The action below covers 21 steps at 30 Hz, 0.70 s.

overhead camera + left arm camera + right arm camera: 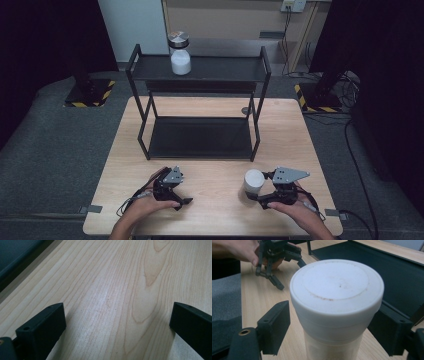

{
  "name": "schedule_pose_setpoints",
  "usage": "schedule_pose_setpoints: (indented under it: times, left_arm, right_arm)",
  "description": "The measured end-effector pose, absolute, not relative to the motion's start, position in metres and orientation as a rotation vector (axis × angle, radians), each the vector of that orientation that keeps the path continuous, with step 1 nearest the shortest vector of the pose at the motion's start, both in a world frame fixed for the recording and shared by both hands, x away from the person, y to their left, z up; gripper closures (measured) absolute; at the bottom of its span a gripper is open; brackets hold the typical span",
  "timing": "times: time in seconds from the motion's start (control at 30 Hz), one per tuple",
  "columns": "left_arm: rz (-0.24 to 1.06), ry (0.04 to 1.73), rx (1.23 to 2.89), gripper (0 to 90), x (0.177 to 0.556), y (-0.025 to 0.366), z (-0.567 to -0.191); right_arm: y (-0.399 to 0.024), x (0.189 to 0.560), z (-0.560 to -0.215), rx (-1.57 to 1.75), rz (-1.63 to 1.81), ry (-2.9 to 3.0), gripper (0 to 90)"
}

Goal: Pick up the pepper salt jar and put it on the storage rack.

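A white jar [254, 181] with a flat white lid [337, 282] stands on the wooden table [210, 210] at the front right. My right gripper [258, 187] reaches in from the right with one jaw on either side of the jar [332, 345]. In the right gripper view a thin gap shows between the left jaw and the jar's body, while the right jaw sits close against its side. My left gripper [183, 188] rests at the front left, jaws wide open over bare wood [117, 315].
A black two-level rack [200, 70] stands at the back of the table. A second white jar with a metal lid [180, 59] sits on its top shelf, and its lower shelf [200, 137] is bare. The left gripper [277, 265] appears beyond the jar in the right gripper view.
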<state>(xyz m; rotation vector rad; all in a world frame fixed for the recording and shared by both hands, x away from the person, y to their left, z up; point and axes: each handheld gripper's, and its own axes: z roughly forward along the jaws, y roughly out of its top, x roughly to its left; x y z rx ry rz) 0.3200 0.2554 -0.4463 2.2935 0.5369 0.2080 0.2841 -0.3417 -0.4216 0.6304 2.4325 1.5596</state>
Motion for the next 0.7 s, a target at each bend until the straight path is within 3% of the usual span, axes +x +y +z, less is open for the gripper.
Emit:
schedule_pose_setpoints:
  times: [0.7]
  left_arm:
    - [0.208, 0.537, 2.293, 0.0, 0.3199, 0.2554, -0.4463]
  right_arm:
    - [-0.3409, 0.282, -0.4237, 0.657, 1.576, 2.399, 32.4]
